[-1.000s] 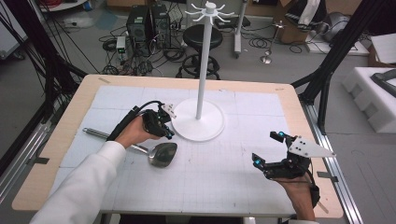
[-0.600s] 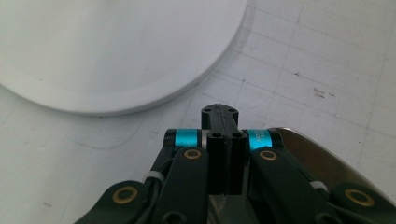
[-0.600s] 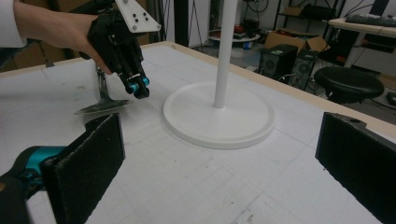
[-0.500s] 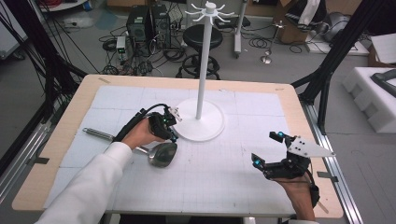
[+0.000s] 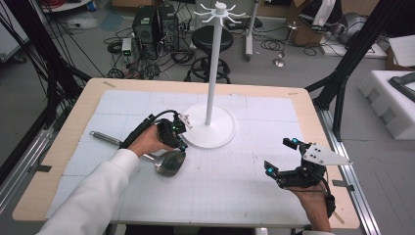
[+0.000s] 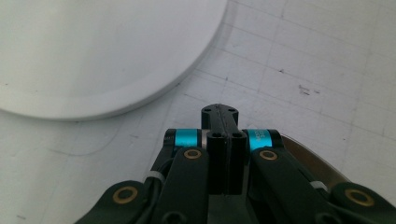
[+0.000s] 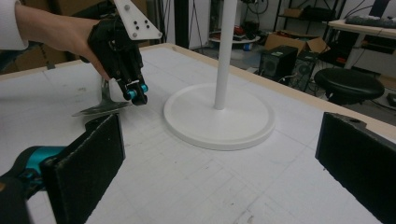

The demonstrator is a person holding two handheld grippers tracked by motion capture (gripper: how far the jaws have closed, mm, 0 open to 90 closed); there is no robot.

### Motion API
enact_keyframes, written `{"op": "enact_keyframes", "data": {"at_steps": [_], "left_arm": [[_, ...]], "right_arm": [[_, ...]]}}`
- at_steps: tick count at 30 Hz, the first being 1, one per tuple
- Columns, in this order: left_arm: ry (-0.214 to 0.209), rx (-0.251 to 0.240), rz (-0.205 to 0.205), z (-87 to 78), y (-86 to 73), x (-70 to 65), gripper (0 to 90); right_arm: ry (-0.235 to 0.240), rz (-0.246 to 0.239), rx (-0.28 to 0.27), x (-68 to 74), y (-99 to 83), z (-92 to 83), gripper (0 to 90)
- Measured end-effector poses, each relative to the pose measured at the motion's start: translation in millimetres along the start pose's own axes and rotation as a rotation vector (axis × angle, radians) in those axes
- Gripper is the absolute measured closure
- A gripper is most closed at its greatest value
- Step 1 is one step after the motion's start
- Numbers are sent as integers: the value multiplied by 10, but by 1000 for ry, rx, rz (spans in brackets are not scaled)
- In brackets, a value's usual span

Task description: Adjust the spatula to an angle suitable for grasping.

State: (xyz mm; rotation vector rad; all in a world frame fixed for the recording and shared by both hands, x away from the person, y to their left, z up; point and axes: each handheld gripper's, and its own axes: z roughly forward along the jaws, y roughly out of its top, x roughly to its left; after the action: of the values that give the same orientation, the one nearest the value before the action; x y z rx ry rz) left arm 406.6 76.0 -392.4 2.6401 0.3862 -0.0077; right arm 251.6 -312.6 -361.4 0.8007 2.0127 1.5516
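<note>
The ladle is shiny silver steel. At its 1 o'clock, the stand is plain white. The surface is white with a faint grey grid, edged in pale wood. Both hand-held grippers, left and right, are black with teal accents.

1. The left gripper points down at the white gridded table mat, its two black jaws pressed together.
2. A round white base lies beyond the jaws, upper left.
3. A shiny metal edge curves just right of the gripper.
</note>
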Motion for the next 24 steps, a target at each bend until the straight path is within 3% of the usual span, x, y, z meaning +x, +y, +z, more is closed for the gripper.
{"op": "enact_keyframes", "data": {"at_steps": [7,24], "left_arm": [[-21,39,30,0,-8,-51,900],[-93,76,81,33,-12,-171,900]], "right_arm": [[1,-2,0,5,6,-5,2],[-1,-4,-11,2,24,-36,2]]}}
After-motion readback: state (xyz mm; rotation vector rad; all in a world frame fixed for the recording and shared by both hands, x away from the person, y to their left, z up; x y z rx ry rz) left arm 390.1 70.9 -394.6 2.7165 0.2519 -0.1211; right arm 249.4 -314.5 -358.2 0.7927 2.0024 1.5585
